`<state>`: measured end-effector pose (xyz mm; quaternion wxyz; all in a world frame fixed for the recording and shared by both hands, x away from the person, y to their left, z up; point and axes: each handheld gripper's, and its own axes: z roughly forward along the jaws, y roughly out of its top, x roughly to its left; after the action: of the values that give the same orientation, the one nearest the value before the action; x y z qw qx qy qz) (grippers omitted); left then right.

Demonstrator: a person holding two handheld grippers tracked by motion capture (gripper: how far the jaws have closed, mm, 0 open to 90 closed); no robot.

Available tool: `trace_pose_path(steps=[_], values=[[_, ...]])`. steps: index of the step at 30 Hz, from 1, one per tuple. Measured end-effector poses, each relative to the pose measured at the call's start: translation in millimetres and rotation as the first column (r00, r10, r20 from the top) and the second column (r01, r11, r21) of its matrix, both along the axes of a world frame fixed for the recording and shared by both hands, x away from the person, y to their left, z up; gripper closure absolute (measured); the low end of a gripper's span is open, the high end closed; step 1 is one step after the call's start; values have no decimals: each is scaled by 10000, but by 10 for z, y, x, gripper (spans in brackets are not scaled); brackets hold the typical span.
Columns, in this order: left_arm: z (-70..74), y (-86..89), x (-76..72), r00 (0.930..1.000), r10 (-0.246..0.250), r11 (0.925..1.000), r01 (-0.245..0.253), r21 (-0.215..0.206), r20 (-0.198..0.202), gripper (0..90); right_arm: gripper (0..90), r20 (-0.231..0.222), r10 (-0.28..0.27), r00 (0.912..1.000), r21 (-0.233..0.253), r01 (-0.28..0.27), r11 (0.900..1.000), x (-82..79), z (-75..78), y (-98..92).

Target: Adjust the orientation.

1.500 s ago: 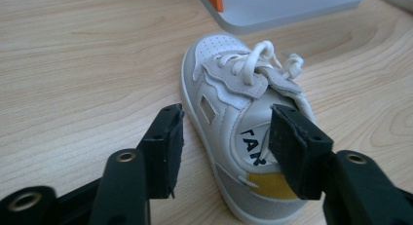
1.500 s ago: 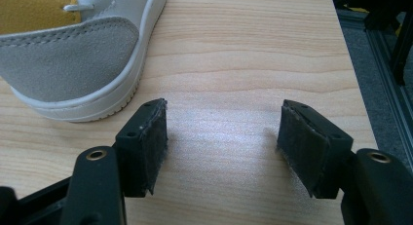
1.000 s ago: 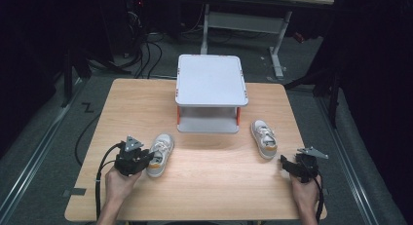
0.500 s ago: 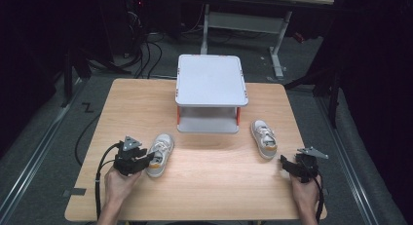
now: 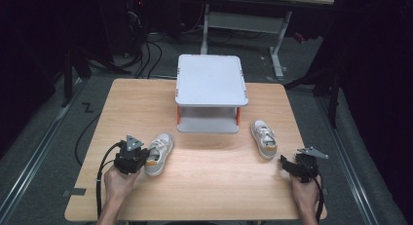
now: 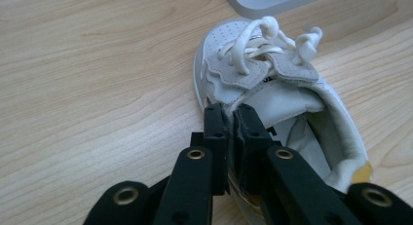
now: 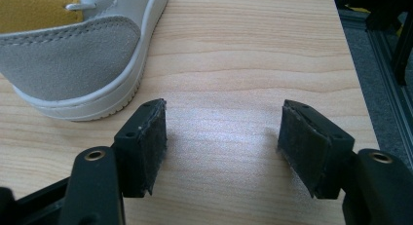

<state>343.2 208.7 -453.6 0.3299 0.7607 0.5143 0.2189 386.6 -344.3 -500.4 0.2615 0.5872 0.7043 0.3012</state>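
The left gripper (image 6: 227, 130) clamped the white lace-up sneaker's (image 6: 272, 84) collar; the right gripper (image 7: 221, 137) gaped at, seemingly, the other sneaker's (image 7: 73, 54) four o'clock

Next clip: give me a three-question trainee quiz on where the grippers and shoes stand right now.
1. True or false: the left gripper is shut on the side wall of the left shoe.
2. The right gripper is: A) clamped on the right shoe; B) open, with bare table between its jaws; C) resting on the white two-level rack.
3. Fill in: both shoes lie on the table on the ______ side of the rack, one toward each end.

Key: 1 true. 2 B. 3 person's (near).
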Motion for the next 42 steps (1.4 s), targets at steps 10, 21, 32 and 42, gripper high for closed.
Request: trace_pose_path(steps=[10, 21, 32, 42], values=[[123, -79, -64, 9999, -58, 9993, 62, -359, 105, 853, 343, 11, 24, 10000, -7, -24, 10000, 1, -1, -1], [206, -664, 11, 9981, -612, 9980, 612, -138, 32, 849, 342, 15, 35, 10000, -7, -35, 10000, 0, -1, -1], [130, -1182, 139, 9975, -708, 9974, 708, 152, -48, 848, 341, 17, 48, 10000, -23, -48, 10000, -1, 0, -3], [41, -1379, 154, 9985, -543, 9978, 539, 382, 83, 841, 340, 19, 52, 10000, -24, -51, 10000, -1, -1, -2]])
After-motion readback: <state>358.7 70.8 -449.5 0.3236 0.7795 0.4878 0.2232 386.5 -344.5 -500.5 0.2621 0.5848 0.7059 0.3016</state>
